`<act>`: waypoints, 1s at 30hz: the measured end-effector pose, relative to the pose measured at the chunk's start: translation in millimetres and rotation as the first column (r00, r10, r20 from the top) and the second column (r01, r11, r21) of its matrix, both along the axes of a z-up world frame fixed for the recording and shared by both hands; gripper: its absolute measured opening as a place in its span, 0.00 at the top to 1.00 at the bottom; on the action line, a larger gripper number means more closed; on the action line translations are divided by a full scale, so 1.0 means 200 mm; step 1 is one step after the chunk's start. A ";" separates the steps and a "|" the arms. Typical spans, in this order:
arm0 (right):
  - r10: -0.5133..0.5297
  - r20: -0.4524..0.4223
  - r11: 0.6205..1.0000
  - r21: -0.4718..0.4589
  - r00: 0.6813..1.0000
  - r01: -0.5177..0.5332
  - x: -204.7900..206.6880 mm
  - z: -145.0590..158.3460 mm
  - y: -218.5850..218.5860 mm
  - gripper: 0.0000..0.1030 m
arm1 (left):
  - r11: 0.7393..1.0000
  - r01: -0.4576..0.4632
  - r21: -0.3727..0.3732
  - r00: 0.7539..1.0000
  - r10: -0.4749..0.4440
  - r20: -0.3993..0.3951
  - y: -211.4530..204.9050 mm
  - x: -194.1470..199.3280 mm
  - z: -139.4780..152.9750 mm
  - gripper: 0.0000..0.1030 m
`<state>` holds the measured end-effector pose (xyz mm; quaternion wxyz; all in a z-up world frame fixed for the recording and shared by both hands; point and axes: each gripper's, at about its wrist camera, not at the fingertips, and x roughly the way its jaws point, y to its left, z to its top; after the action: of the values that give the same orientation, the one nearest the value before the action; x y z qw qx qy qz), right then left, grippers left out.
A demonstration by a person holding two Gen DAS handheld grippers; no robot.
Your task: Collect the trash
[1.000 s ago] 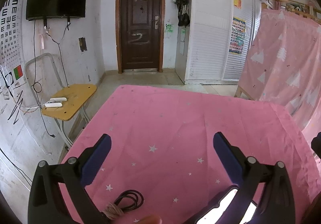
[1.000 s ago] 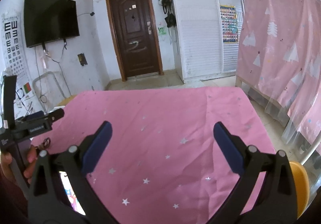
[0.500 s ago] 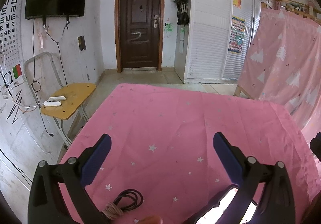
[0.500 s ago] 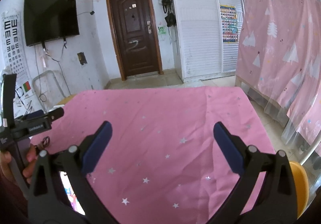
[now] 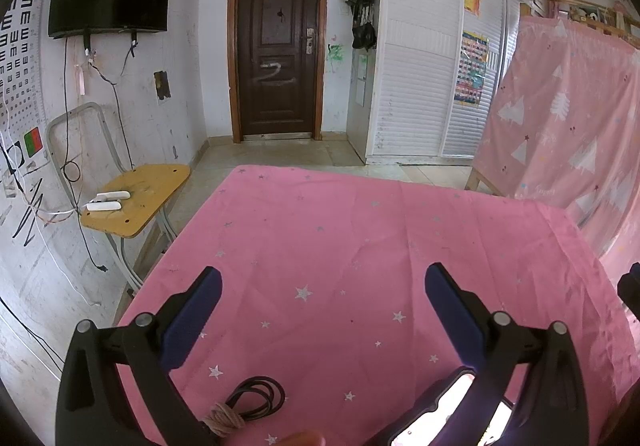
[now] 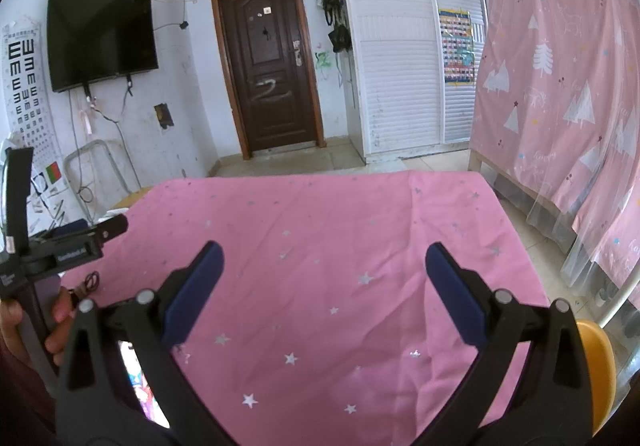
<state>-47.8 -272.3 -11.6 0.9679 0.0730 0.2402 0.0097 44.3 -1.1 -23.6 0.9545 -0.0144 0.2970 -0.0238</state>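
A table under a pink star-print cloth fills both views. My left gripper is open and empty above its near part. My right gripper is open and empty above the cloth. No trash shows on the cloth. A coiled black cable tied with tan string lies near the front edge, just below the left gripper. A lit phone lies under the left gripper's right finger. The left gripper's body shows in the right wrist view, held by a hand.
A yellow chair with white power strips stands left of the table by the wall. A pink curtained bed frame stands on the right. An orange stool sits by the table's right front. A brown door is at the back.
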 end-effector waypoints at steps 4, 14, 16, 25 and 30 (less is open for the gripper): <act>0.000 0.000 1.000 0.001 1.000 0.000 0.00 0.00 0.00 0.06 | 1.000 0.001 0.000 1.000 -0.001 -0.001 0.00 0.00 0.00 0.09; -0.001 -0.001 1.000 -0.001 1.000 0.001 0.00 0.01 0.00 0.06 | 1.000 0.000 0.000 1.000 0.000 -0.001 0.00 0.00 0.00 0.09; 0.000 0.000 1.000 0.000 1.000 0.000 0.00 0.01 0.00 0.06 | 1.000 0.000 0.001 1.000 0.000 0.000 0.00 0.00 0.00 0.09; -0.001 -0.001 1.000 -0.001 1.000 0.001 0.00 0.01 0.00 0.06 | 1.000 0.000 0.000 1.000 0.000 -0.001 0.00 0.00 0.00 0.09; -0.001 -0.002 1.000 -0.001 1.000 0.001 0.00 0.01 0.00 0.06 | 1.000 0.000 0.001 1.000 0.000 -0.001 -0.01 0.00 0.01 0.09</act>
<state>-47.2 -271.4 -10.0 0.9678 0.0726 0.2409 0.0091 43.9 -2.2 -22.3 0.9544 -0.0140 0.2974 -0.0236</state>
